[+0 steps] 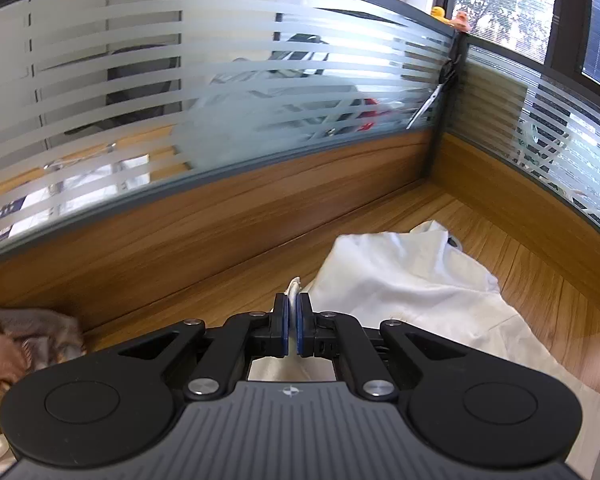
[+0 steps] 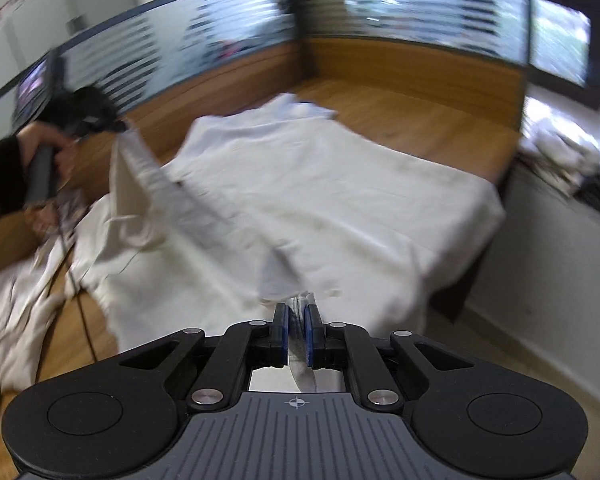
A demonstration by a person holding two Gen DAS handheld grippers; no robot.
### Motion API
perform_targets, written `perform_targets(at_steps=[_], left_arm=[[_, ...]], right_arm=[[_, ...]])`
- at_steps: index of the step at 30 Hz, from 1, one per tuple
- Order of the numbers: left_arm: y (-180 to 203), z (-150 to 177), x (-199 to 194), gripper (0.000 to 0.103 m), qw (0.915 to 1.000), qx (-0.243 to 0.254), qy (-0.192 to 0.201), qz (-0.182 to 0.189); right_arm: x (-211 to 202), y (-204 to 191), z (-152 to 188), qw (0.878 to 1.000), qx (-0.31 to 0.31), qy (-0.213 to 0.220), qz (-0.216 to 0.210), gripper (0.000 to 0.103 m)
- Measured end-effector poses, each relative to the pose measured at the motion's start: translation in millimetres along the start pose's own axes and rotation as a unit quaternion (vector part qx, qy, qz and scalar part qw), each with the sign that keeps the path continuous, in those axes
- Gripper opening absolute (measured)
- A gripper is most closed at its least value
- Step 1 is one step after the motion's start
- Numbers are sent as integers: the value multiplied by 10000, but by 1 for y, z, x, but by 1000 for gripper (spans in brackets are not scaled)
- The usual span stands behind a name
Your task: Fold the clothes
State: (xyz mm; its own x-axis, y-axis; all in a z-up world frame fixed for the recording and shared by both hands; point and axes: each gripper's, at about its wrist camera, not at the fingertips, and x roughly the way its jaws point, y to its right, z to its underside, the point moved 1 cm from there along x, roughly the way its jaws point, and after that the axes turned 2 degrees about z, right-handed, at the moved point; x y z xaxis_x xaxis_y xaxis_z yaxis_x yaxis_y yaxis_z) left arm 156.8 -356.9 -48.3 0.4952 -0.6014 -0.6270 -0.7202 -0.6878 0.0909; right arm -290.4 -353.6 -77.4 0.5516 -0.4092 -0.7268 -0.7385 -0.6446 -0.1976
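Note:
A white shirt (image 2: 320, 200) lies spread on the wooden desk (image 2: 420, 120), its far end near the corner. In the left wrist view the same white shirt (image 1: 412, 276) drapes from my left gripper (image 1: 292, 304), which is shut on a raised fold of its edge. My right gripper (image 2: 297, 312) is shut on another edge of the shirt, and cloth runs through between its blue pads. The right wrist view also shows the left gripper (image 2: 100, 122) at the far left, held by a hand (image 2: 40, 148), lifting a strip of the shirt off the desk.
Striped glass partitions (image 1: 180, 100) with wooden bases wall the desk at the back and right. A brownish garment (image 1: 28, 340) lies at the left by the partition. More pale clothes (image 2: 16, 320) lie at the lower left, and a pile (image 2: 560, 152) sits beyond the desk's right edge.

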Motion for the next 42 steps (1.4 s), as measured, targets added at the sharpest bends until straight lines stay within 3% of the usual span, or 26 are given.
perform_targets(at_steps=[6, 14, 29, 37, 38, 42], left_arm=[[27, -9, 22, 4, 9997, 245, -43, -10], [50, -8, 59, 4, 9985, 437, -186, -284], [35, -14, 48, 4, 9982, 220, -31, -554], [35, -7, 76, 5, 9977, 115, -409, -522], [37, -6, 80, 9, 9974, 111, -498, -512], [44, -2, 85, 51, 9957, 135, -698, -590]], right_arm=[[15, 32, -1, 9991, 357, -164, 164, 10], [43, 61, 8, 9958, 707, -470, 331, 10], [36, 76, 8, 9950, 799, -529, 279, 10], [51, 78, 8, 9943, 735, -665, 387, 11], [55, 78, 9, 9940, 716, -719, 405, 12], [63, 82, 8, 9926, 661, -888, 501, 24]])
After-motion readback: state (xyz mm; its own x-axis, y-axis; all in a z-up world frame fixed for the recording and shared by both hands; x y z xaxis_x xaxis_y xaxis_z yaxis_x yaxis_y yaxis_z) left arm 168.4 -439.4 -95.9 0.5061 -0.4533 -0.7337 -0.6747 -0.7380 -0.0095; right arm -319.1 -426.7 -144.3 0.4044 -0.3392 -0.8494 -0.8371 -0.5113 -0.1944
